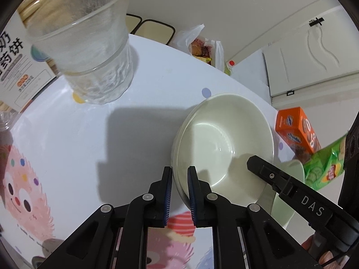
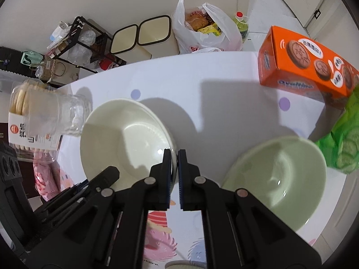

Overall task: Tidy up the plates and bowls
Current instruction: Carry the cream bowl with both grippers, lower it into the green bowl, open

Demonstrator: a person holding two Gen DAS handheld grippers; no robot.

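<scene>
A: Where is the open room on the counter (image 2: 202, 71)?

B: Its far edge curves away just beyond the white bowl (image 2: 125, 139); between that bowl and the edge lies a bare stretch of white cloth with lilac dots. The orange biscuit box (image 2: 307, 67) sits at the right corner, the green snack bag (image 2: 345, 143) just below it; on the left stand a clear ribbed glass (image 1: 98, 51) and a cracker box (image 1: 15, 67).

A: And the bowls?

B: The white bowl is glossy, cream-white and empty; it may be two nested bowls, since a second rim line shows along its left side, but I cannot be sure. The pale green bowl (image 2: 278, 177) sits just beside it to the right, also empty.

A: What of the tongs?

B: The left tongs (image 1: 180, 172) are clamped on the white bowl's near-left rim, one finger outside the wall and one inside; the right tongs (image 2: 174, 157) are clamped on its right rim, between the two bowls; both point steeply down.

A: Off the counter?

B: On the floor beyond: a twin-lid bin (image 2: 143, 33), a white plastic bag (image 2: 202, 33) of groceries, a bottle with a red cap (image 2: 241, 25), and a cluttered black rack (image 2: 78, 35).
</scene>
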